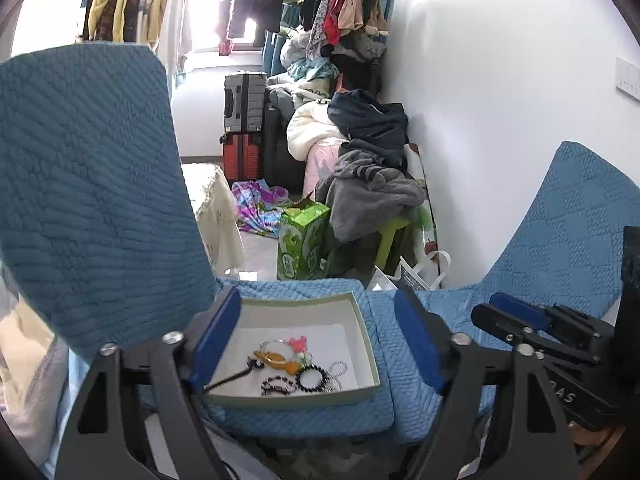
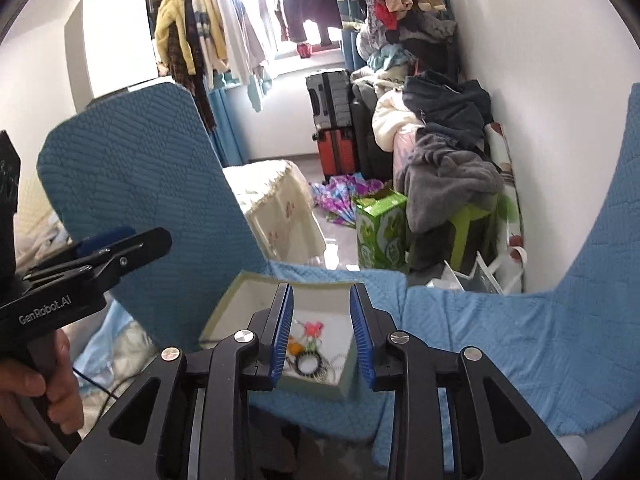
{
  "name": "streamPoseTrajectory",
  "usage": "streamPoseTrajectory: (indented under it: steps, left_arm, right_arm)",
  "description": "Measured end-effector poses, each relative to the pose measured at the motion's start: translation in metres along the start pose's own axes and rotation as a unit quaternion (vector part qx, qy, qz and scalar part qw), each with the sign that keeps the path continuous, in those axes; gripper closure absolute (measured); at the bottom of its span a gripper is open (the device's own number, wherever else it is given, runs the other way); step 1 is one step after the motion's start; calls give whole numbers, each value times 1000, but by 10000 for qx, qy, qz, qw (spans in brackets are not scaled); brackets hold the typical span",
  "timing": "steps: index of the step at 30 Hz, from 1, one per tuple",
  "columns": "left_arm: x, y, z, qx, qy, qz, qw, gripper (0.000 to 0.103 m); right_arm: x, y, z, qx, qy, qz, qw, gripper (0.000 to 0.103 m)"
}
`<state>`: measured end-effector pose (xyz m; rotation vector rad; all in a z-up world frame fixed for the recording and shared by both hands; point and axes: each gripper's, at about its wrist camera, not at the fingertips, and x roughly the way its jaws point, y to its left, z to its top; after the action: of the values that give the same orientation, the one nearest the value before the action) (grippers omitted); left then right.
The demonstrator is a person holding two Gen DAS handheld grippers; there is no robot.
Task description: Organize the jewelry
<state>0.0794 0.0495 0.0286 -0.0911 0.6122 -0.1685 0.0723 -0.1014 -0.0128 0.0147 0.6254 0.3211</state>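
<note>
An open shallow grey-green box [image 1: 304, 307] sits on a blue quilted seat cushion [image 1: 304, 420]. Inside lie jewelry pieces: black beaded bracelets [image 1: 313, 380], an orange piece [image 1: 280, 361], a pink flower ornament [image 1: 298, 344], a black pin [image 1: 234, 377] and a thin chain [image 1: 340, 372]. My left gripper [image 1: 318, 340] hovers above and in front of the box, open wide, nothing between its pads. My right gripper [image 2: 322, 336] is also above the box [image 2: 224, 308], its blue pads apart with nothing between them. Each gripper shows in the other's view: right gripper [image 1: 490, 306], left gripper [image 2: 136, 240].
A tall blue quilted cushion [image 1: 88, 180] rises left of the box, another [image 1: 580, 240] on the right. A hand [image 2: 36, 392] holds the left gripper's handle. Beyond the seat are a green carton [image 1: 300, 240], a clothes pile [image 1: 372, 184], suitcases [image 1: 244, 128] and a white wall.
</note>
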Motion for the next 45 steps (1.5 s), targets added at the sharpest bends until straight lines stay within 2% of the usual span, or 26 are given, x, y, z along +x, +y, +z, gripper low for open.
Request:
streamPoseTrajectory:
  steps: [1,2,3,4,5,8,10,16,18,28,45]
  left_arm:
    - [1,0,-4,-15,60,79,9999,22]
    - [2,2,-7,-52,129,152,9998,21]
    - [3,3,-11,-96,195,181,9996,20]
    - [3,5,-16,-145,240,172,9995,20]
    - [2,6,-21,-183,294,204,9992,20]
    - [1,6,-30,-196,392,311,9986,19]
    - [-1,7,-38,-187,417,263,9986,18]
    - [2,9,-53,-266,514,249,9980,10]
    - [2,9,-56,-298,527,289,9977,1]
    - [1,15,-57,-359,418,606,9966,1]
    - [10,25,-63,-541,681,707,9937,1]
  right_arm:
    - [-3,1,-2,-30,-20,-10,10000,69]
    - [-5,2,-4,-66,-46,-66,9999,55]
    - [-6,2,-5,-71,-71,-119,9999,47]
    - [-9,1,-7,-66,-110,-182,9998,32]
    - [-10,-1,-10,-43,-140,-247,9996,22]
    - [-14,-12,-24,308,-63,-140,9994,7]
    - [-14,-16,-34,381,-3,-261,9989,0]
    - [-9,-21,-54,417,262,-474,9977,0]
    - [-8,-21,-58,381,302,-506,9975,0]
    - [2,-6,-51,86,239,-372,9990,0]
    - [12,-8,-51,83,362,-612,9974,0]
